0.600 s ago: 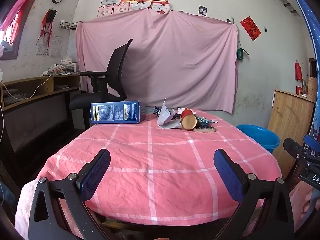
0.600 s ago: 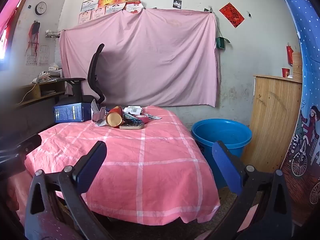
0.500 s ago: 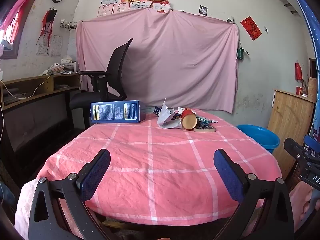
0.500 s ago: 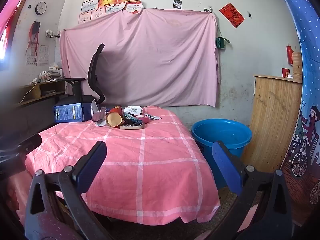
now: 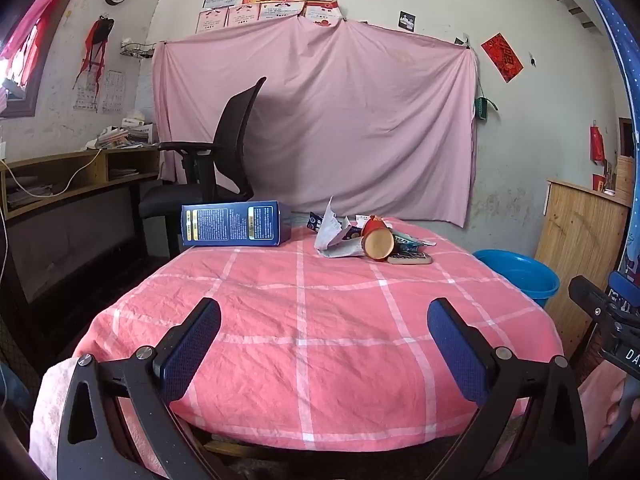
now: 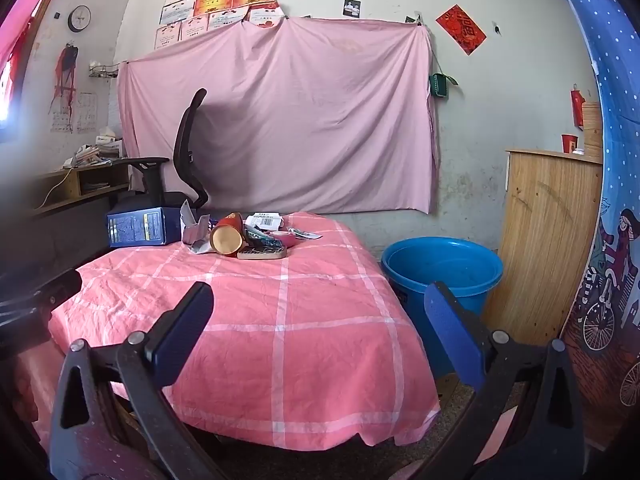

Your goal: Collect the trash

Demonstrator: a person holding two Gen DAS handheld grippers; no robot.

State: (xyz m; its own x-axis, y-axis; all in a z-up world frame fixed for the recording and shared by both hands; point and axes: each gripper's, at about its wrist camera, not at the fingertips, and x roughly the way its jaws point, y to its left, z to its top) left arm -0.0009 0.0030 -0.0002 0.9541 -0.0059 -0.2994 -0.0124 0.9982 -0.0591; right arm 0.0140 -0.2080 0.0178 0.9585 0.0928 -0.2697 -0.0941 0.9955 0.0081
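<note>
Left wrist view showed the left gripper (image 5: 324,344) and right gripper (image 6: 318,330) gaping, empty — no pickup begun. The heap of crumpled paper and wrappers (image 5: 372,238) lay far across the pink checked tablecloth (image 5: 304,320); next, likely a reach there, towards the blue plastic tub (image 6: 442,266).

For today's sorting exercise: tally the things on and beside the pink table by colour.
Blue: 2, the box and the tub
Red: 1, the tipped cup
White: 1, the crumpled paper
Total: 4, leaving out wrappers too jumbled to count.
</note>
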